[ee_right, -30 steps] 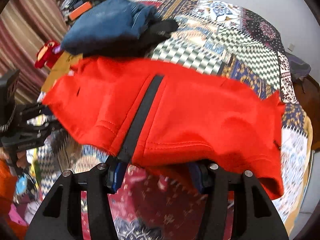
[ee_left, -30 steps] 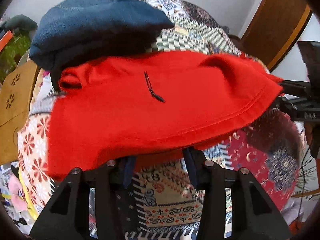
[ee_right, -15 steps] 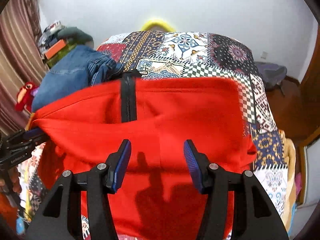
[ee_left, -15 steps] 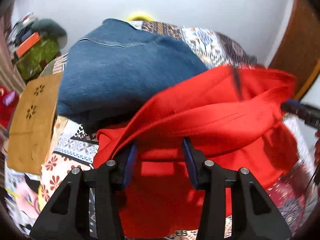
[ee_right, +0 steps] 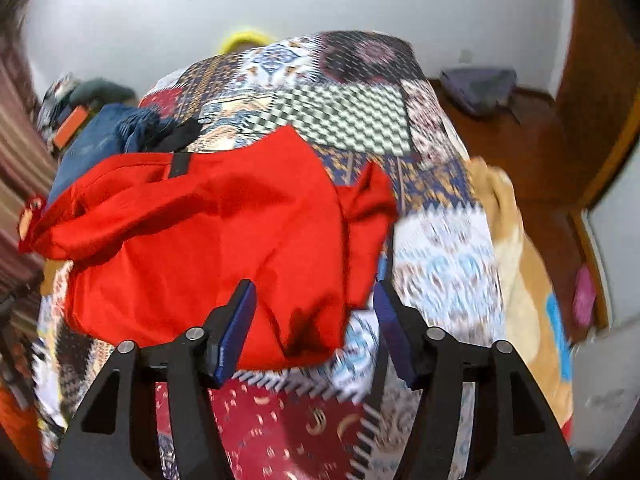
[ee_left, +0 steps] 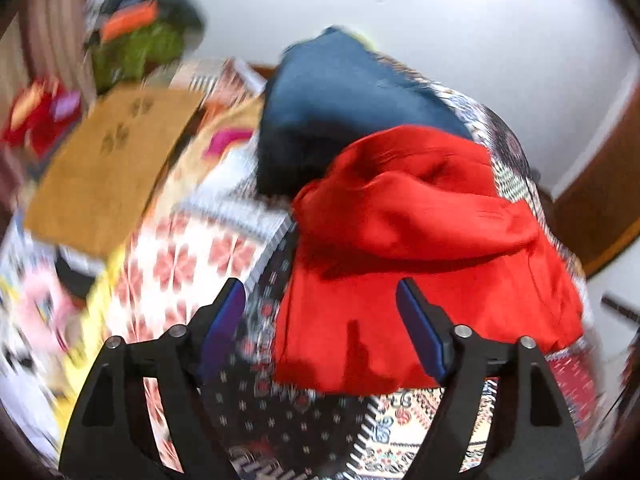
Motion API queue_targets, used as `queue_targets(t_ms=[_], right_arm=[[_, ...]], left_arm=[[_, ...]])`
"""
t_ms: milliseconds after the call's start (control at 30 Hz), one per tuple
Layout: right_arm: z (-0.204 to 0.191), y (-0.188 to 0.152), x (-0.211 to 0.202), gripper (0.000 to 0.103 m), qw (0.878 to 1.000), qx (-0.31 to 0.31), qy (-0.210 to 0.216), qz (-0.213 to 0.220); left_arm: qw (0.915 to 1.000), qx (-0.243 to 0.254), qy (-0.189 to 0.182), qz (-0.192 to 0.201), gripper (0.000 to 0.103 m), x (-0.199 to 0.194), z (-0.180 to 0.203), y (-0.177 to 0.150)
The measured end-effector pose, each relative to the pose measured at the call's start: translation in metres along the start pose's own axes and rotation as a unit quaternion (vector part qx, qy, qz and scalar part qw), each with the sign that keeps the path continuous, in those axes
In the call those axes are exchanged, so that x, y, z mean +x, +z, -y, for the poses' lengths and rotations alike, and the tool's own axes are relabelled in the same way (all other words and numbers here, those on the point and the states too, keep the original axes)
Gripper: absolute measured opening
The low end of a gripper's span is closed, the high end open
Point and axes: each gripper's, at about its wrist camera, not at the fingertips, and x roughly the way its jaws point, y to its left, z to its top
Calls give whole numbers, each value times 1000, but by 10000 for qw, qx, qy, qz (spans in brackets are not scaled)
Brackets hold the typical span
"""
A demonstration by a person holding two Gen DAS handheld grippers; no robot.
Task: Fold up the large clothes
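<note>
Red garment (ee_left: 420,240) dropped, purple bag (ee_right: 478,88) right-view only

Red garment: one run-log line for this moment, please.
stage: fold laid down | red garment: bunched on patchwork bedspread, beside blue jeans | left tongs: just opened, empty | right tongs: just opened, empty

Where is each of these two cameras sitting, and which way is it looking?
Left wrist view: sits on the left tool, looking forward and down along its two open fingers at the red garment and the blue jeans behind it on the patchwork bedspread; its jaws have just been opening, nothing between them.
Right wrist view: sits on the right tool, looking down at the same red garment from its other side; jaws just opening, empty.
Shared: garment, jeans, bedspread. No hand shows.
</note>
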Motion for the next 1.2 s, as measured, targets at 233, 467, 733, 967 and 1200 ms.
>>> queue_targets(t_ms=[233, 467, 733, 967, 1200], right_arm=[[17, -15, 29, 59, 9941, 798, 572, -463], [13, -7, 65, 59, 9921, 887, 666, -582], [19, -2, 94, 14, 9858, 1245, 857, -735], [8, -3, 45, 10, 9904, 958, 983, -170], [-8, -20, -39, 10, 9894, 690, 1205, 429]], left_arm=[[9921, -939, -363, -752, 78, 32, -31, -34], [9863, -894, -741, -1175, 78, 62, -14, -45], [9867, -1030, -778, -988, 57, 78, 0, -34], [9933, -610, -782, -599, 7, 49, 7, -24], [9916, -259, -1269, 20, 6, -30, 18, -19]])
